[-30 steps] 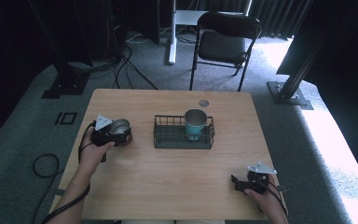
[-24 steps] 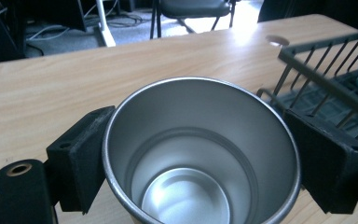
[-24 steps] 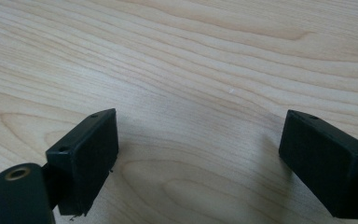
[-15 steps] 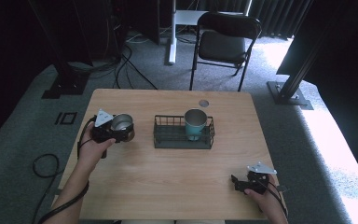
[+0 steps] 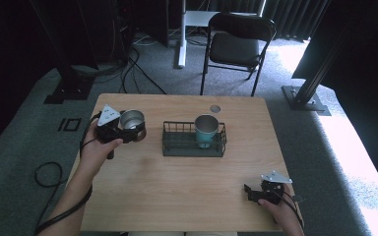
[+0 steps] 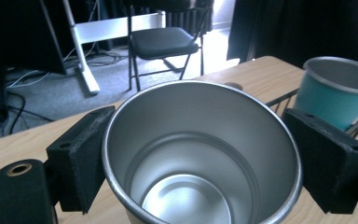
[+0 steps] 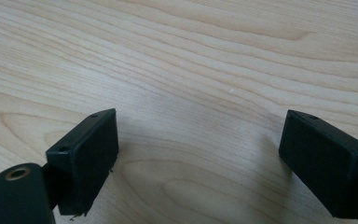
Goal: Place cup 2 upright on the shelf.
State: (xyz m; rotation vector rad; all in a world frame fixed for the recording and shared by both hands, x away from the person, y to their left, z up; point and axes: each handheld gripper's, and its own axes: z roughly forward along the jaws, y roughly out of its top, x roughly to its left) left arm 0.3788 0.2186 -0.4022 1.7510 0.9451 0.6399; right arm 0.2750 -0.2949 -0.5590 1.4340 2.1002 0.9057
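Observation:
A silver metal cup (image 5: 131,119) (image 6: 200,154) is held upright in my left gripper (image 5: 128,129) (image 6: 200,158), above the left side of the wooden table (image 5: 177,196). Both black pads press on the cup's sides. A teal cup (image 5: 205,130) (image 6: 340,91) stands inside a black wire basket (image 5: 177,145) at the table's middle, to the right of the held cup. My right gripper (image 5: 250,192) (image 7: 200,163) rests low over the table's front right corner, open, with bare wood between its pads.
A small round hole (image 5: 215,108) sits near the table's far edge. Beyond the table stand a black folding chair (image 5: 241,39) (image 6: 163,42) and a white desk leg (image 5: 182,34). Cables (image 5: 44,177) lie on the grey floor at left.
My left gripper has risen with the silver cup and drifted slightly toward the basket. The right gripper has stayed put.

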